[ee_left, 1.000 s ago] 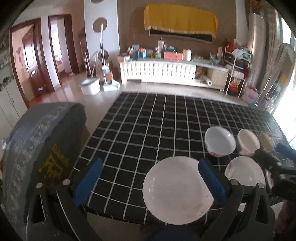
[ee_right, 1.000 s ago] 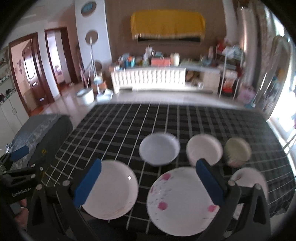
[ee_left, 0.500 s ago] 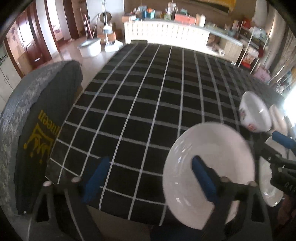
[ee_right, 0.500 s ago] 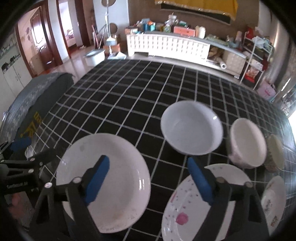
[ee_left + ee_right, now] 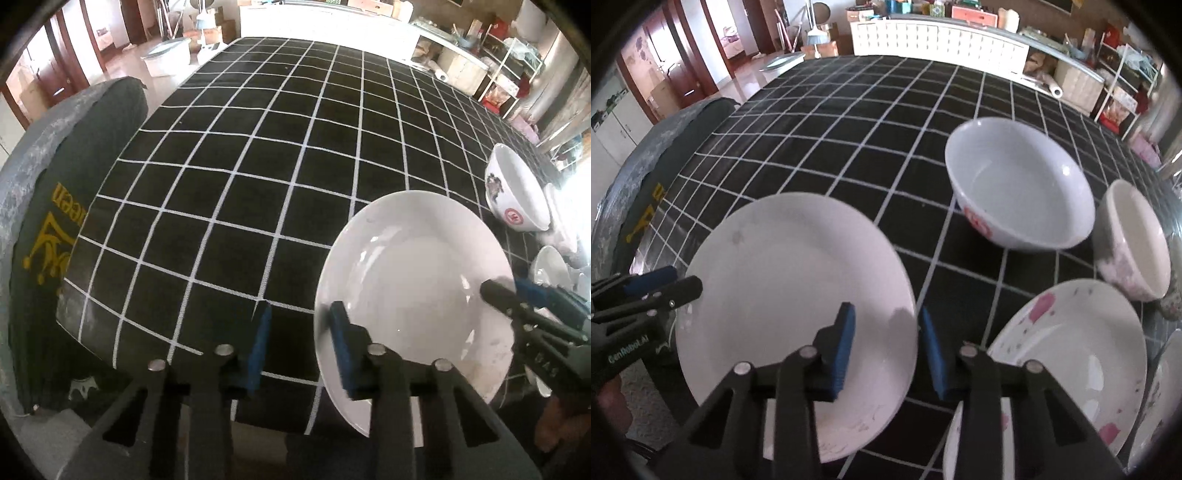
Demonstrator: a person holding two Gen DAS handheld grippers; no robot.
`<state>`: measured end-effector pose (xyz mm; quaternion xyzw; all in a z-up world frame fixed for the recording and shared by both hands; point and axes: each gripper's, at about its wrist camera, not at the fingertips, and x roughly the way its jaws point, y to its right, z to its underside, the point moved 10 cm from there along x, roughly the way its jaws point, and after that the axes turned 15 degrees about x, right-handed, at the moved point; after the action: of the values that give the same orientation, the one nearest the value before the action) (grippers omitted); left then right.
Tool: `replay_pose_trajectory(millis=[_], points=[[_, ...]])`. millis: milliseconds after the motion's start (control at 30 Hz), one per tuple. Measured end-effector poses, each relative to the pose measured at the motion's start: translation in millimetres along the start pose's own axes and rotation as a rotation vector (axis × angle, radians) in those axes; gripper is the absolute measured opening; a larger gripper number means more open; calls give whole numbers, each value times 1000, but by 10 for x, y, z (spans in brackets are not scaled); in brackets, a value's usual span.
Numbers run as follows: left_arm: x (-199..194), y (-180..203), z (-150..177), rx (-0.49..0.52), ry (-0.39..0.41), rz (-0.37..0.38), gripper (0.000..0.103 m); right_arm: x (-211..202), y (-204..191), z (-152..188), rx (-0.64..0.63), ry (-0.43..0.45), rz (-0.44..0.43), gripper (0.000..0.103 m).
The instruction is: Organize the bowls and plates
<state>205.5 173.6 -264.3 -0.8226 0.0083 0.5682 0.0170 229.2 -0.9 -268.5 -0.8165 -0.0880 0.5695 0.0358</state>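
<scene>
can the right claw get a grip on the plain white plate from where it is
Probably yes: the right claw is part open astride the white plate at its right rim, nothing between; the left claw straddles the opposite rim.

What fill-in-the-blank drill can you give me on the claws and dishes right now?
The left claw and right claw are both astride the rim of the same plain white ____.
From the right wrist, the pink-patched plate lies to the ____ of the plain white plate.
The red-marked bowl is ____ inside.

Missing words: plate; right; empty
</scene>
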Motion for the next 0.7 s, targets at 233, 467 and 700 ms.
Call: replay_pose_trajectory(millis=[233,467,700], points=[[14,82,-16,12,-12,23,16,15,46,96,37,-28,-19,35],[64,140,-14,34,-23,42,13,-3,86,72,88,-20,-35,25],[43,127,28,25,-20,48,13,-38,80,37,95,-2,-33,24]])
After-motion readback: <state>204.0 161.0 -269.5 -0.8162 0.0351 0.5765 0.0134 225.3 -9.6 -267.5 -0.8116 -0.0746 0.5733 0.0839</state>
